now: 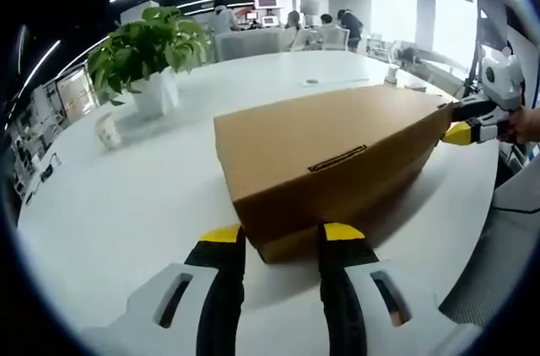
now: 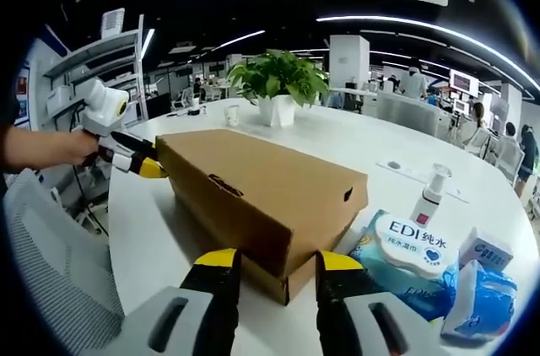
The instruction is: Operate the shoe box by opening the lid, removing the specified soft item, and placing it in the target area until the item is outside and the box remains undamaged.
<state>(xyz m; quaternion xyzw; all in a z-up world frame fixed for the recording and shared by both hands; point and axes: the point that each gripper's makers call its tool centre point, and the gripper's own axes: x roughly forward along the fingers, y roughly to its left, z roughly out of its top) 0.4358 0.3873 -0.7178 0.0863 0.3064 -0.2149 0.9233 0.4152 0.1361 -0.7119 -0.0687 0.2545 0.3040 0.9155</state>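
A closed brown cardboard shoe box (image 1: 329, 149) lies on the white table (image 1: 126, 204), its lid down. My left gripper (image 1: 283, 240) stands open, its yellow-tipped jaws on either side of the box's near bottom corner. My right gripper (image 1: 466, 128) shows at the box's far end, tips against the corner. In the right gripper view the same box (image 2: 261, 191) runs away from me. There my right gripper (image 2: 277, 263) is open astride its near corner. The left gripper (image 2: 142, 162), held by a hand, touches the far corner. The soft item is hidden inside.
A potted plant (image 1: 150, 56) and a paper cup (image 1: 107, 131) stand at the back left. A wet-wipes pack (image 2: 409, 259), a spray bottle (image 2: 429, 191) and a small carton (image 2: 483, 248) lie right of the box. A grey mesh chair (image 2: 51, 272) stands by the table edge. People sit at far desks.
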